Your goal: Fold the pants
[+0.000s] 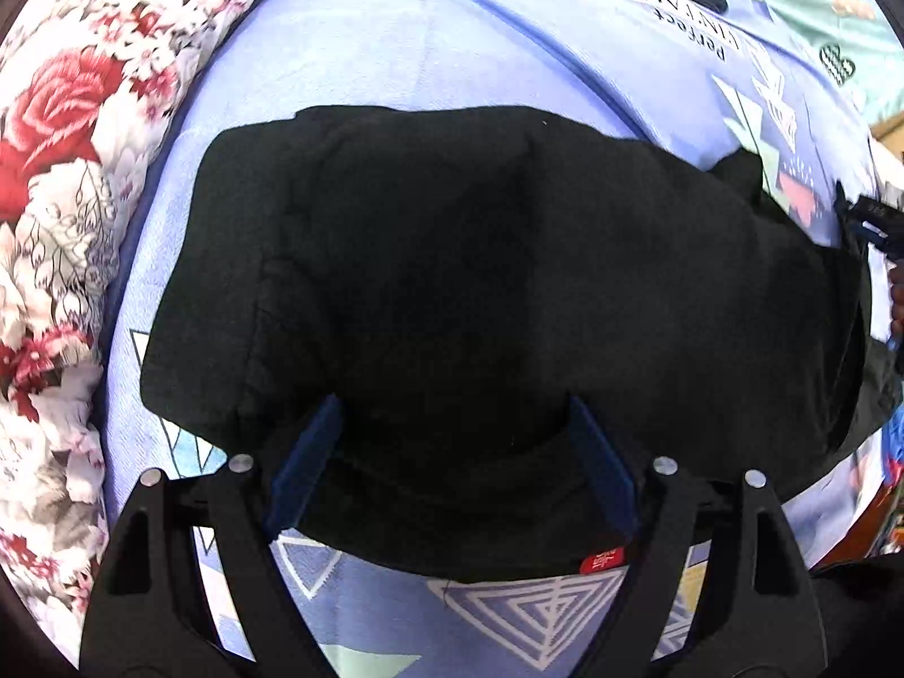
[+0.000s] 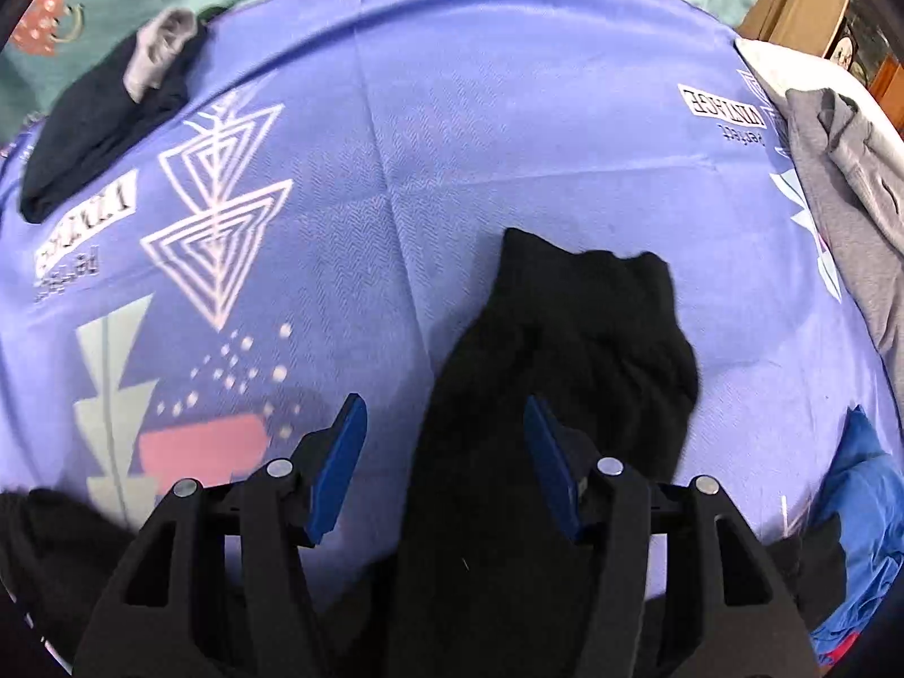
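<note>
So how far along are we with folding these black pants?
Partly done: the black pants already lie as a compact folded block on the purple sheet. In hand: the left gripper straddles the near edge, open; the right gripper stands open over one end. Left: probably one more fold, then smoothing.

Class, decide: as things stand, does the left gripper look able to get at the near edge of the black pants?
Probably yes: the left gripper hangs open over the black pants, nothing lying between.
</note>
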### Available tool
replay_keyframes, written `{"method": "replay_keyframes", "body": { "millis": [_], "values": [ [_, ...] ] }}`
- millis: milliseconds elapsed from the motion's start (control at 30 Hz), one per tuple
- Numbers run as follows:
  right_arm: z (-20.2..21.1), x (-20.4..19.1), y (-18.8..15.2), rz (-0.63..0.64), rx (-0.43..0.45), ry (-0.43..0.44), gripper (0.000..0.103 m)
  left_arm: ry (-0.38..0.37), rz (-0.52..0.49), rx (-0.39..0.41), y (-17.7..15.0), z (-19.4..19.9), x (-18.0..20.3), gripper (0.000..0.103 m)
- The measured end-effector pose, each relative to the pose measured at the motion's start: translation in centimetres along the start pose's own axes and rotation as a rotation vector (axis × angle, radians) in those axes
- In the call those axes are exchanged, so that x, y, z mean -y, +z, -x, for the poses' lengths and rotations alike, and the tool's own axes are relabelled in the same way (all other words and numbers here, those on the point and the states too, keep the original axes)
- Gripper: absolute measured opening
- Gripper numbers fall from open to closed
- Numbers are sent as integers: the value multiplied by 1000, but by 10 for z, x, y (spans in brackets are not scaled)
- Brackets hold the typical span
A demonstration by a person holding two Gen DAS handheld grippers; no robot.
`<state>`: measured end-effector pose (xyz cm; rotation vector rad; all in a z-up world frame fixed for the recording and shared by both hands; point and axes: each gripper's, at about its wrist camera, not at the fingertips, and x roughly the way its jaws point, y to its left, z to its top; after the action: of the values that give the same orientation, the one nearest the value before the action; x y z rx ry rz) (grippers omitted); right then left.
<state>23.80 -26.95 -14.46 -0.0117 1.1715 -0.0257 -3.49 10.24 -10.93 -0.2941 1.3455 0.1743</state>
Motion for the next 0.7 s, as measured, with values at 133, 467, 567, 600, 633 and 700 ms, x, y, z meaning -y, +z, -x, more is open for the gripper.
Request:
{"method": "replay_keyframes", "body": {
  "millis": [133,467,567,600,633,700],
  "values": [
    [-17,-9,7,17,-14,-51,42,-9,20,-3,-1,7,-7,83],
    [65,84,-3,-205,184,146,5,-15,32,-31,12,-3,-16,83],
    [130,145,-33,-293,311,264,5,-13,28,-34,16,-1,-23,83],
    [146,163,-44,-320,336,291,4,-16,20,-39,16,-1,-25,83],
    [161,188,-65,-353,353,311,4,-19,15,-43,17,-2,-26,83],
    [174,210,-91,-376,357,300,3,-18,0,-48,17,-2,-24,83]
  ]
}}
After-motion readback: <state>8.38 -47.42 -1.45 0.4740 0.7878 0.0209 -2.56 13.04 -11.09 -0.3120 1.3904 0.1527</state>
